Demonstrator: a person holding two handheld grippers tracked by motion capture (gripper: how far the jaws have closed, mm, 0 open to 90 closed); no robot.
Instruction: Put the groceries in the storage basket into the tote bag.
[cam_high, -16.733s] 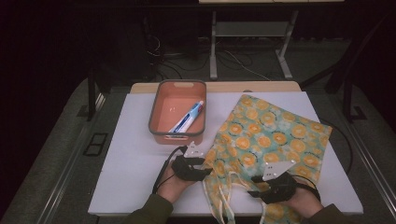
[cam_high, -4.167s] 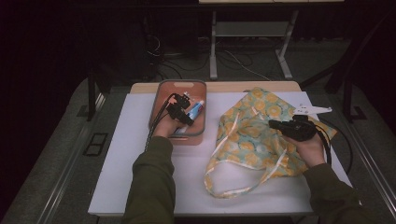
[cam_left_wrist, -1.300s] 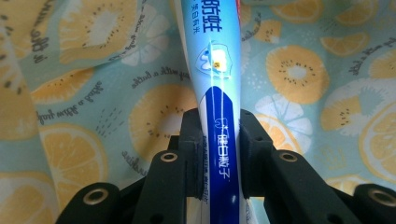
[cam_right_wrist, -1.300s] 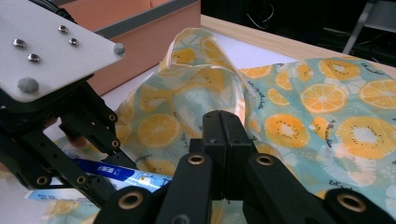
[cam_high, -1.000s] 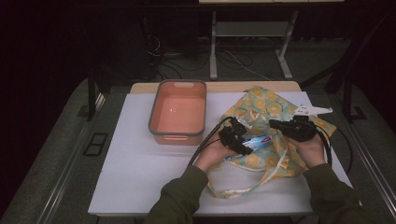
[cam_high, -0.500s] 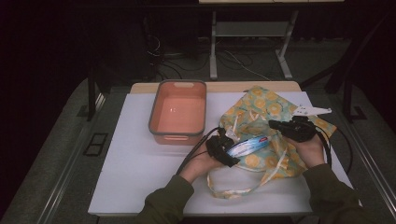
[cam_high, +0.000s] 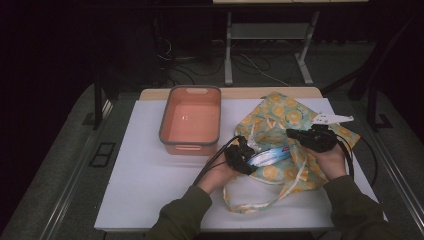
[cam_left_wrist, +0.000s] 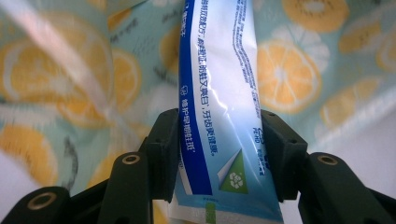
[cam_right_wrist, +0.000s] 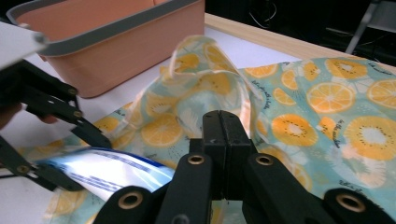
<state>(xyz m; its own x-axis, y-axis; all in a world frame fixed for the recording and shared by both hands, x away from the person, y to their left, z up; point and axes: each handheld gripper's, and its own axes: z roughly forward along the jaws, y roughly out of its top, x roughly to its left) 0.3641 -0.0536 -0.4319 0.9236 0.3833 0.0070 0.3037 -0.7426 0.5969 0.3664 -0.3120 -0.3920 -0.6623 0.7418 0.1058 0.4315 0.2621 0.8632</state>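
A blue and white toothpaste tube (cam_high: 270, 156) lies level over a cloth bag (cam_high: 280, 115) printed with orange slices. My left gripper (cam_high: 250, 159) is shut on the tube's flat tail end, and its jaws have just been closing with the tube between them. In the left gripper view both pads press the tube (cam_left_wrist: 219, 93) from the sides. My right gripper (cam_high: 295, 134) is shut on the bag's upper edge and holds a fold of cloth raised. In the right gripper view its jaws (cam_right_wrist: 219, 116) meet at the fabric, with the tube (cam_right_wrist: 102, 172) at lower left.
An orange tray with a grey rim (cam_high: 165, 120) stands on the white table left of the bag, with nothing visible inside. The bag's pale straps (cam_high: 260, 205) loop toward the front edge. Cables trail from both grippers.
My left gripper has drawn back slightly toward the person with the tube, which still points at the raised bag edge. The right gripper has stayed where it was.
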